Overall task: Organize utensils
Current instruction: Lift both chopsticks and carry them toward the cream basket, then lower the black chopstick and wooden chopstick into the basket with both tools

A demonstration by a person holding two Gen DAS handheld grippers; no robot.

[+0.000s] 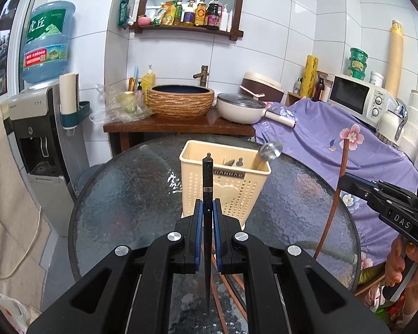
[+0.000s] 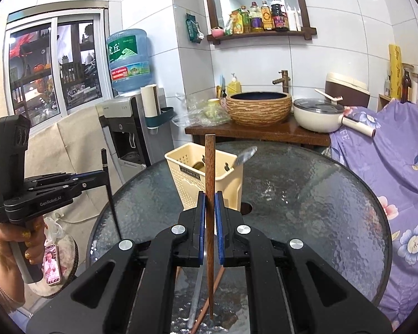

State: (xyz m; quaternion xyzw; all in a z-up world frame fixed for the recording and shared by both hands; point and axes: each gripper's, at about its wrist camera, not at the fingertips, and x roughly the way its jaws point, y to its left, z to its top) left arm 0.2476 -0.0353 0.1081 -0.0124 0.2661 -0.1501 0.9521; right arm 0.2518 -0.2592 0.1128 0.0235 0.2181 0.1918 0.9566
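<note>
My left gripper (image 1: 206, 214) is shut on a black chopstick (image 1: 208, 183), held upright above the glass table (image 1: 119, 200). My right gripper (image 2: 209, 208) is shut on a brown wooden chopstick (image 2: 209, 167), also upright. A cream utensil basket (image 1: 223, 189) stands on the table just beyond both grippers and also shows in the right wrist view (image 2: 197, 178). It holds a metal ladle (image 1: 270, 150) and other utensils. More chopsticks (image 2: 206, 300) lie on the table under the right gripper. The right gripper (image 1: 348, 181) shows at the right of the left wrist view, the left gripper (image 2: 103, 178) at the left of the right wrist view.
A wooden counter (image 1: 178, 125) behind the table carries a wicker-patterned basin (image 1: 181, 101) and a white pan (image 1: 242, 108). A purple floral cloth (image 1: 334, 144) covers furniture to the right, with a microwave (image 1: 356, 97). A water dispenser (image 1: 39, 144) stands left. A phone (image 2: 51, 264) lies on a stool.
</note>
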